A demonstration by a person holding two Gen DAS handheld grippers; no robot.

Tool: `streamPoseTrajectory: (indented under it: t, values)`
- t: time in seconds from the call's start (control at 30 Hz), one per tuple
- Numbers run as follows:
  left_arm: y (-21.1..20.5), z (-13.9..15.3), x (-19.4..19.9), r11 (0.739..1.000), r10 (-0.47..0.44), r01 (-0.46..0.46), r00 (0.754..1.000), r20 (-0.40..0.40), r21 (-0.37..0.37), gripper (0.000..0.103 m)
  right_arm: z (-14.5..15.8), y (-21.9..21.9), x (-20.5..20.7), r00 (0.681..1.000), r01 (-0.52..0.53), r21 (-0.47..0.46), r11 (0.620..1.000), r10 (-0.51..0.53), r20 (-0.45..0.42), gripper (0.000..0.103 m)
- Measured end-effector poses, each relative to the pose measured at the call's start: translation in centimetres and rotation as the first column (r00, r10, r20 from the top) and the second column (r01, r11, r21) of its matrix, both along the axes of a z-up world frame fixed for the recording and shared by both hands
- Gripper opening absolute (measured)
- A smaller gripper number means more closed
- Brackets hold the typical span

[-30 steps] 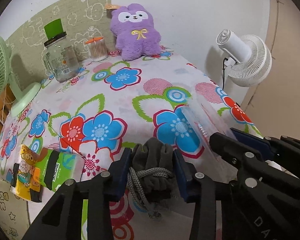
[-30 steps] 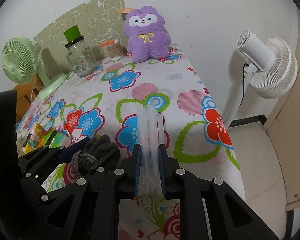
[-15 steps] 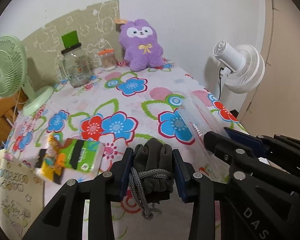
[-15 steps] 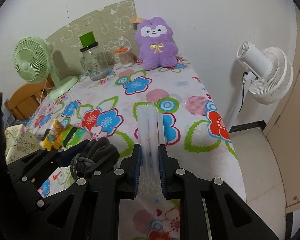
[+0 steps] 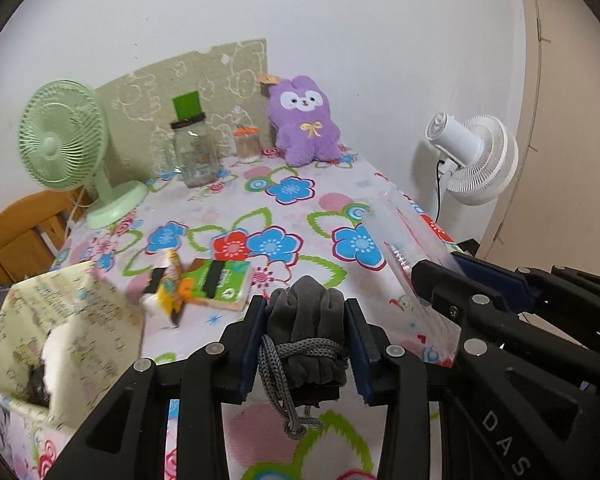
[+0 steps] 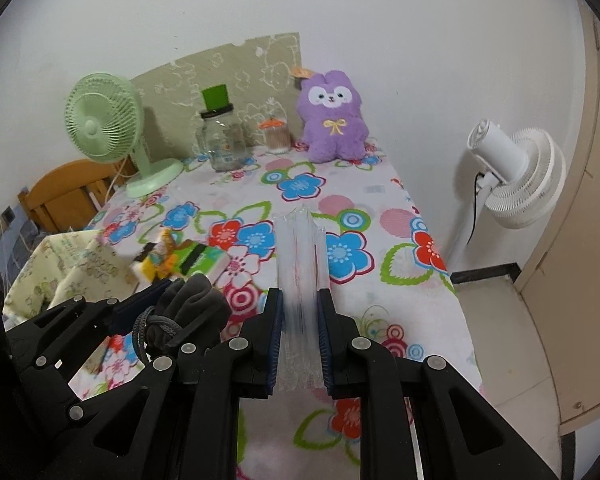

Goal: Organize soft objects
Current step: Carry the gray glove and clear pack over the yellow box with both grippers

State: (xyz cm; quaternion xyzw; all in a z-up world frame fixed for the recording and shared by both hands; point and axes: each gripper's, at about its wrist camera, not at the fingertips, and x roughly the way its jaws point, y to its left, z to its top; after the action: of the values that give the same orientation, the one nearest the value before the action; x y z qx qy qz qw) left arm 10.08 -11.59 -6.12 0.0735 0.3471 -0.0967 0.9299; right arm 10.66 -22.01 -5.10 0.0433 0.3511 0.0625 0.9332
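Left wrist view: the worktop (image 5: 300,216), under a flowered cloth, fills the middle of the picture. At its far end stand a green fan (image 5: 66,140), a purple plush (image 5: 305,120) leaning on the wall, a glass jar (image 5: 194,152) and a small swab pot (image 5: 247,143). A white fan (image 5: 476,158) stands off the right edge. At the near left is a fabric bin (image 5: 60,328), pale and printed, mouth up, with something dark inside that I cannot make out. Just beyond it lie a green tissue pack (image 5: 220,284) and a yellow packet (image 5: 168,284), blurred.

The left tongs (image 5: 306,344) are closed partway on a grey glove bundle (image 5: 306,332), tied round with a cord (image 5: 288,384) whose end dangles below. The bundle is carried clear above the cloth. The right tongs (image 6: 299,344) are fully closed on a clear plastic bag (image 6: 299,256), folded flat and sticking forward between the pads, also off the worktop.

The bundle looks light and squashy; it will give under the pads, so the hold across its thick middle, above the cord, seems sound. The loose cord could snag on the bin's rim. The bag is likely light, thin and slippery, and will flop; a hold near its folded end, as now, looks best.
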Motion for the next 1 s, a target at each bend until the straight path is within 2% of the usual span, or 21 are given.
streamPoseTrajectory:
  t: [0.57,1.0]
  values:
    - [4.5,3.7,-5.9,0.999,0.038,-0.039,0.993,0.112,0.000,0.039,4.0,4.4,-5.9,0.994,-0.036,-0.046,0.998,0.041,0.099,0.020]
    - [8.7,5.2,-6.3,0.995,0.090,-0.093,0.985,0.146,0.017,0.039,5.6,8.9,-5.7,0.986,-0.118,-0.056,0.991,0.124,0.115,0.020]
